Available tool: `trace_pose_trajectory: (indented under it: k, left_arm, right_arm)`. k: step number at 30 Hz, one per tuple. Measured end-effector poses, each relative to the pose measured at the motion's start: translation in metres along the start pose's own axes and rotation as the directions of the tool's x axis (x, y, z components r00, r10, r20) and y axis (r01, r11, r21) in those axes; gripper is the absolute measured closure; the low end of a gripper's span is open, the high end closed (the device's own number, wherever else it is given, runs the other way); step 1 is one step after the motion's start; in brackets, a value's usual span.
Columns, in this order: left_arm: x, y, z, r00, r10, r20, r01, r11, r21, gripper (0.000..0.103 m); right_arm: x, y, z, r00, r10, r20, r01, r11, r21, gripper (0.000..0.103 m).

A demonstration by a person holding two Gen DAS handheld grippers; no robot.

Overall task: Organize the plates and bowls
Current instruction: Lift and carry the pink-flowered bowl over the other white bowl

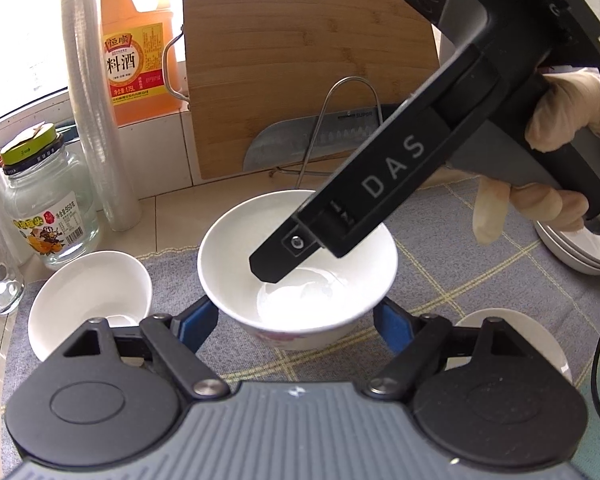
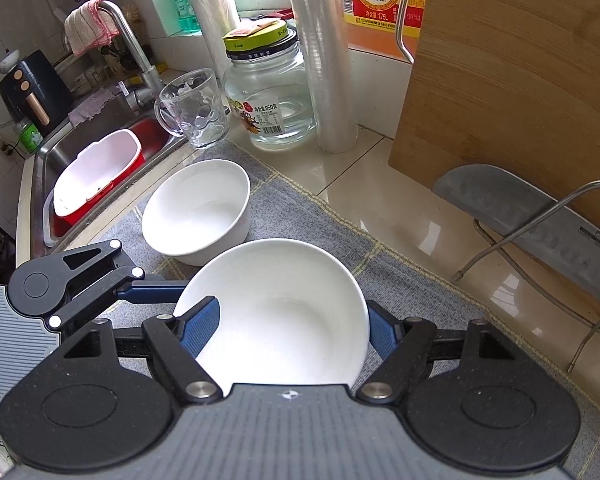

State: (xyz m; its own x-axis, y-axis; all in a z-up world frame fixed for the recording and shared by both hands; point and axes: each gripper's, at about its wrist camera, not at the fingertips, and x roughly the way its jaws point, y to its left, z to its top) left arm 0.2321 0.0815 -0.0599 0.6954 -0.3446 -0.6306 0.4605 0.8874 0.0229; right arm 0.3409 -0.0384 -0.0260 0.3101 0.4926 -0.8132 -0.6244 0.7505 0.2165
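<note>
A white bowl (image 1: 300, 280) with a pink pattern on its outside stands on the grey checked mat between the wide-open fingers of my left gripper (image 1: 296, 316). My right gripper (image 2: 288, 332) reaches down from the upper right; one finger (image 1: 284, 256) is inside this bowl, the other is hidden, and its jaws are shut on the bowl's rim (image 2: 284, 312). A second white bowl (image 1: 92, 292) (image 2: 198, 210) sits to the left on the mat. A small white dish (image 1: 516, 336) lies at the right. Stacked white plates (image 1: 572, 248) stand at the far right.
A glass jar (image 1: 48, 208), a plastic-wrap roll (image 1: 96, 100), a cooking-wine bottle (image 1: 140, 52), a bamboo cutting board (image 1: 300, 68), a cleaver (image 1: 308, 140) and a wire rack (image 2: 540, 248) line the back. A glass mug (image 2: 196, 108) and the sink (image 2: 96, 168) lie left.
</note>
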Motion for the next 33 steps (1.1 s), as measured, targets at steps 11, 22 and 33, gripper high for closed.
trace_pose_trajectory:
  k: [11, 22, 33]
  left_arm:
    - [-0.021, -0.02, -0.003, 1.0, -0.013, -0.005, 0.013, 1.0, 0.024, 0.019]
    - [-0.038, -0.042, -0.007, 0.999, -0.038, -0.022, 0.039, 0.997, 0.067, 0.019]
    - [-0.049, -0.067, -0.016, 0.996, -0.074, -0.054, 0.08, 0.99, 0.116, 0.019]
  right_arm:
    - [-0.028, 0.015, -0.015, 0.999, 0.002, 0.039, -0.003, 1.0, 0.016, 0.021]
    - [-0.054, 0.029, -0.04, 0.998, -0.016, 0.057, 0.014, 0.999, 0.046, 0.021]
    - [-0.073, 0.035, -0.071, 0.998, -0.035, 0.05, 0.03, 0.996, 0.085, 0.021]
